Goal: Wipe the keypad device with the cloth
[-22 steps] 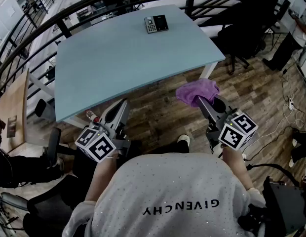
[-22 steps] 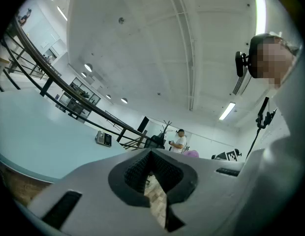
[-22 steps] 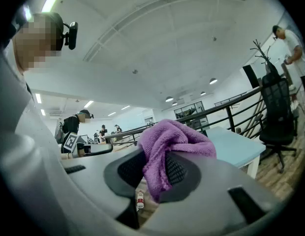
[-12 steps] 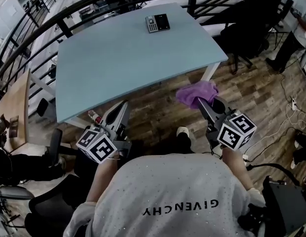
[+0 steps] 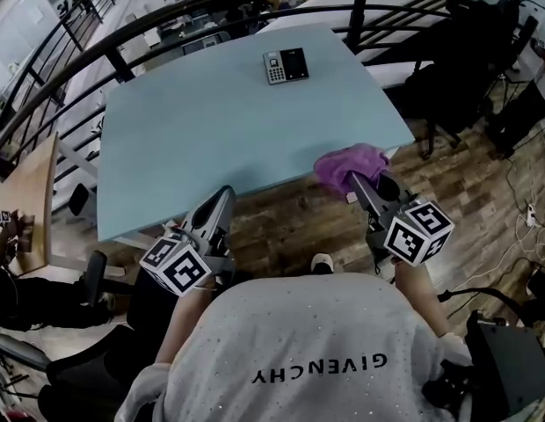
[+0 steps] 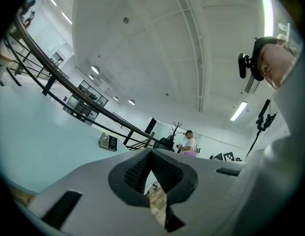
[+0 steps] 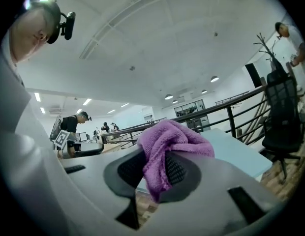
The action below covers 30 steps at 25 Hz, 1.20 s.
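Since the earlier frames, both grippers have drawn closer to the desk (image 5: 211, 130). Its near edge, formerly well ahead of the cloth (image 5: 350, 163), now lies just beside it in the head view, so the approach appears to be under way and wiping has not begun. Right gripper (image 5: 355, 185): jaws pinching the purple cloth, which bunches above the pads and hangs down between them in the right gripper view. Left gripper (image 5: 221, 202): jaws pressed together at the tips with nothing between them, held low off the desk's near edge. Keypad device (image 5: 285, 65): lies flat near the far edge of the desk, well apart from both grippers, ahead and slightly to the left of the cloth. In the left gripper view it appears small across the desk top, in front of the railing. Judged from this layout, the cloth must cross almost the whole depth of the desk before it can touch the device.
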Tool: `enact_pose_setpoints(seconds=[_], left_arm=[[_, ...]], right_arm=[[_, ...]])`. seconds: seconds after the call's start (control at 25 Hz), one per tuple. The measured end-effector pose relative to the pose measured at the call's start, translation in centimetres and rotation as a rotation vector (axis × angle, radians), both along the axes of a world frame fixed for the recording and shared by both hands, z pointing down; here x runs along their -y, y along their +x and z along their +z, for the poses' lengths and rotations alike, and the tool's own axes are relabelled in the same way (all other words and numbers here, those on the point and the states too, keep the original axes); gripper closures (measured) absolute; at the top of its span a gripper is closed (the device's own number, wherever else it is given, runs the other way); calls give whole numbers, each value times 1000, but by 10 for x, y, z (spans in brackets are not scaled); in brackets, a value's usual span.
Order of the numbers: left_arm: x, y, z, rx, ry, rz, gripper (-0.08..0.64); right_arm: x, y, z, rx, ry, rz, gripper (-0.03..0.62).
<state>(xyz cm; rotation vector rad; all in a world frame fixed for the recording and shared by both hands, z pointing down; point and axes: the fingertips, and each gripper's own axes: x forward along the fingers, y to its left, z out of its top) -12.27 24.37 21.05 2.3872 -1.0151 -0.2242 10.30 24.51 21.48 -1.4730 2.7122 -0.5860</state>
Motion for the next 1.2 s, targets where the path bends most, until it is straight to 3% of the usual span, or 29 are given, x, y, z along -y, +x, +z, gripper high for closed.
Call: enact_pose_setpoints(seconds=[0.48, 0.72, 1.04, 1.2], left_arm=[[103, 59, 6, -28, 65, -83, 560], [127, 73, 39, -53, 14, -129, 560], [149, 84, 45, -66, -26, -159, 560], [152, 90, 45, -38, -31, -148, 560]], right_arm=[[119, 63, 4, 2, 74, -88, 535], [149, 76, 33, 29, 44, -121, 535], [173, 85, 45, 85, 9, -153, 535], [180, 87, 52, 118, -17, -148, 535]])
